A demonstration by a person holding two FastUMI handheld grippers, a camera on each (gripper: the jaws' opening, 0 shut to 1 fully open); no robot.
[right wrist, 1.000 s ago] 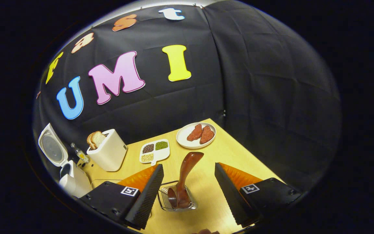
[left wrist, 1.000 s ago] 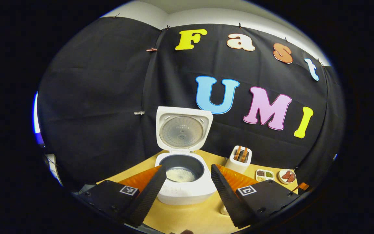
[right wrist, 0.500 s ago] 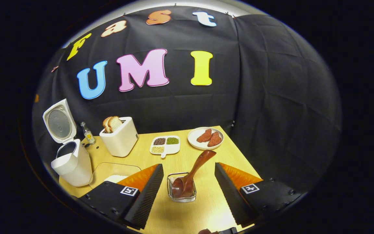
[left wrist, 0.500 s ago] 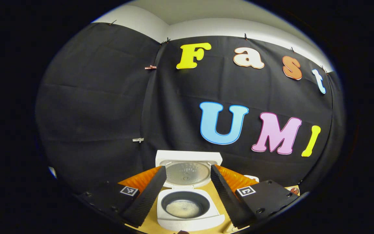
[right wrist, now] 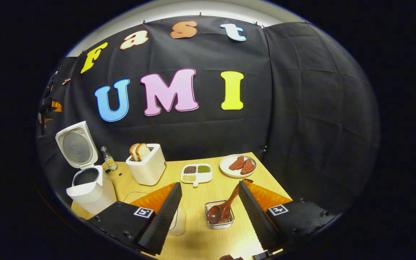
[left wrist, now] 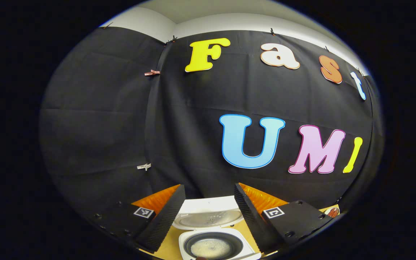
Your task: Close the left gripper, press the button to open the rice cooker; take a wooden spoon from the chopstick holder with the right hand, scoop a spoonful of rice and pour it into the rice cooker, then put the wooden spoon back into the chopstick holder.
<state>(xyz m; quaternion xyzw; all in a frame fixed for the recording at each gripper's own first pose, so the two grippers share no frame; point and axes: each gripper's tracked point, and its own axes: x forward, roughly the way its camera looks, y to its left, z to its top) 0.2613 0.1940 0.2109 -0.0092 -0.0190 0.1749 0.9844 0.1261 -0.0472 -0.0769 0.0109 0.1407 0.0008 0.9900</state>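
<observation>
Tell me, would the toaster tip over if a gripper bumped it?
Probably not easily. The toaster is boxy and stands flat on the wooden table, so a nudge would more likely slide it. Its smooth white sides look slippery to hold. The bread slices stick out of the top and seem loose, so a hard bump might shake them.

Dim booth, sharp focus, glare on table, edges bowed.
</observation>
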